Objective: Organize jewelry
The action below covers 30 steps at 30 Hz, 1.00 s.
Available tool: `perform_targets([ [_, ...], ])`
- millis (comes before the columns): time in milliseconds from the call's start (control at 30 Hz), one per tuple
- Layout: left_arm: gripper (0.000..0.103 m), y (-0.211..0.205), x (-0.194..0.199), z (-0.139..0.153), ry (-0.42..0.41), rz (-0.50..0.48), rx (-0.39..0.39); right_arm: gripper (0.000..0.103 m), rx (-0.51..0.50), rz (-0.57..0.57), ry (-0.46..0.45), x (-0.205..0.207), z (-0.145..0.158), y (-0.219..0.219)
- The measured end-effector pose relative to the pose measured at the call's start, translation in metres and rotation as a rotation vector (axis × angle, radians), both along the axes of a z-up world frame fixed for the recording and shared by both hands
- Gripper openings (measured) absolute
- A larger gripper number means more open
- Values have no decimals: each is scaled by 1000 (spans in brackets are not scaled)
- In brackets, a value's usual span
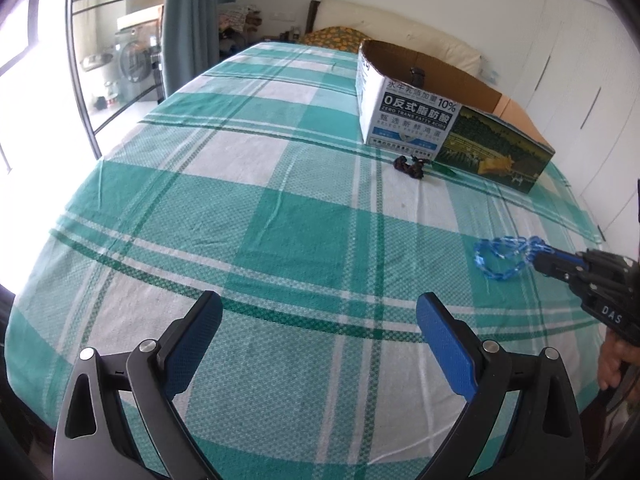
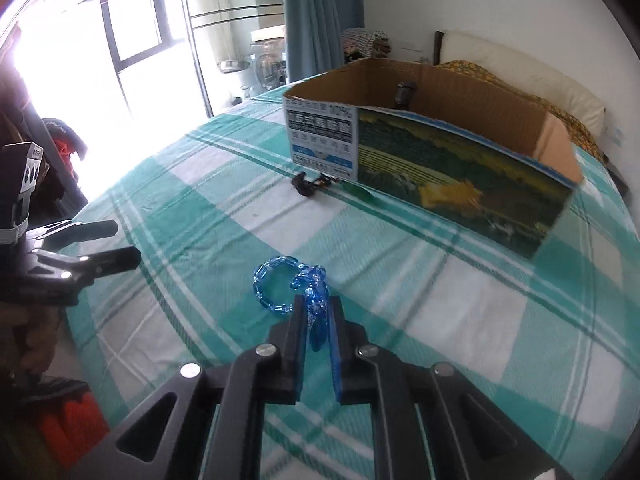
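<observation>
A blue bead bracelet (image 2: 276, 286) lies on the checked bedsheet; it also shows in the left wrist view (image 1: 504, 256). My right gripper (image 2: 317, 304) is shut on one end of it, the rest of the loop resting on the sheet to the left. The right gripper also shows in the left wrist view (image 1: 538, 260). My left gripper (image 1: 320, 312) is open and empty above the sheet, to the left of the bracelet; it shows in the right wrist view (image 2: 124, 244). A dark bead piece (image 1: 412, 166) (image 2: 312, 184) lies in front of the open cardboard box (image 1: 408, 120) (image 2: 440, 168).
A small green item (image 2: 360, 193) lies next to the dark piece by the box wall. A dark object (image 2: 404, 94) sits inside the box. Pillows (image 1: 340, 38) lie at the bed's head. A glass door and curtain stand on the left.
</observation>
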<state>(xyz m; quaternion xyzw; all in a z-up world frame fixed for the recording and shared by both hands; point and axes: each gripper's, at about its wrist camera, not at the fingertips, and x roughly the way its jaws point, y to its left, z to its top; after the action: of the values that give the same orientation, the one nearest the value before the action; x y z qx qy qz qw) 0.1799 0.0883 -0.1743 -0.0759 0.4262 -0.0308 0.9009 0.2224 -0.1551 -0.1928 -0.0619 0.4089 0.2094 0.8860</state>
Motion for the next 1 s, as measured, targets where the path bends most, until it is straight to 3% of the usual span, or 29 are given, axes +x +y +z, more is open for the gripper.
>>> perform_targets([
  [200, 98, -21, 2, -5, 21, -55, 17, 14, -4, -218, 13, -24, -13, -79],
  [233, 98, -25, 3, -6, 25, -63, 19, 29, 2, -229, 9, -29, -13, -84],
  [267, 98, -28, 4, -6, 30, -72, 23, 53, 11, -242, -8, -35, -12, -88],
  [300, 98, -32, 5, -7, 35, -81, 30, 59, 24, -259, -38, -42, -9, -91],
  [467, 98, -49, 10, -11, 46, -110, 80, 61, 55, -328, -64, -63, -13, -93],
  [733, 98, -63, 17, -13, 41, -129, 139, 61, 31, -331, -83, -74, -19, -84],
  [1000, 98, -72, 60, -8, 13, -170, 120, 61, 77, -354, -88, -71, -17, -83],
])
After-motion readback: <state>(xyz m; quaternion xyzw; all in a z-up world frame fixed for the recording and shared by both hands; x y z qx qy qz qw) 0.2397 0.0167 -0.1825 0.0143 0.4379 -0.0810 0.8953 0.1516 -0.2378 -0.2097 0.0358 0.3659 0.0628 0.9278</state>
